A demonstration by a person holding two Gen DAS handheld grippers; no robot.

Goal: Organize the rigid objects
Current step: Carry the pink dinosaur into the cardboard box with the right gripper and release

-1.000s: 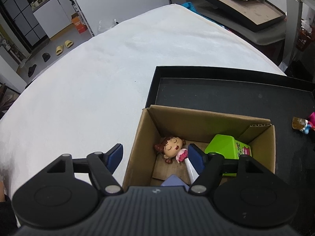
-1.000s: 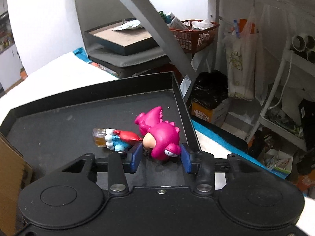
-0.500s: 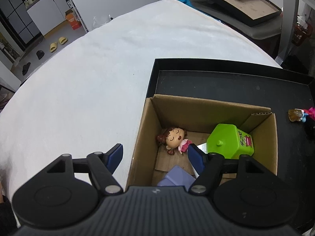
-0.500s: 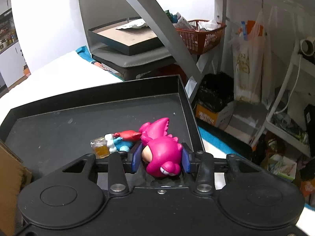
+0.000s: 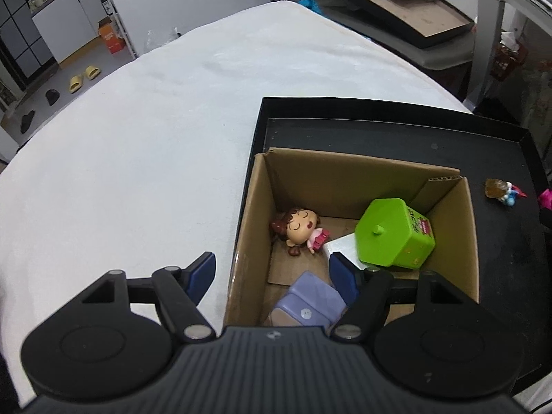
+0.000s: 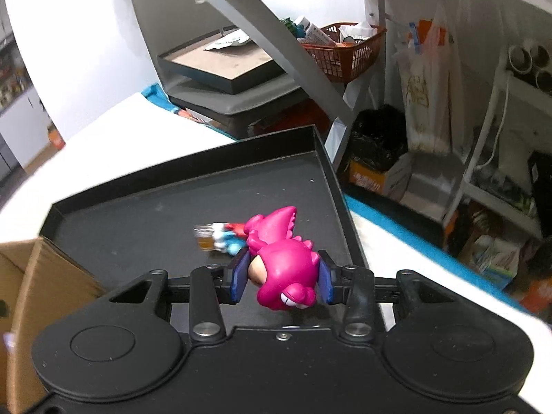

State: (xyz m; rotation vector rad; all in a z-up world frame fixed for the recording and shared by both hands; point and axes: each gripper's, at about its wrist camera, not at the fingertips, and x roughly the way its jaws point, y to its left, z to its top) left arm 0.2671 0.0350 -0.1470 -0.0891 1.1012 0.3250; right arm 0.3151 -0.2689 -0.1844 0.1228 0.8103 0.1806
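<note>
Over the black tray: the right gripper points down at a slant, its blue fingers pressed on both sides of a glossy magenta dinosaur-costume figurine, which is clear of the shallow black rectangular tray.
Hard to make out: a small red, blue and amber toy figure lies blurred on the tray just beyond the pink one; its shape is unclear. From the left camera only a sliver of the pink figurine shows, cut off at the frame's edge.
Box contents: an open brown cardboard box stands in the tray's near corner. Inside lie a brown-haired doll in a pink dress, a lime-green hexagonal plastic container tipped against the far right wall, a white block partly under it, and a lavender plastic case half hidden by the gripper body.
Left gripper: tilted steeply down, fingers wide apart and holding nothing, straddling the box's left wall.
Worktop: covered in white cloth.
</note>
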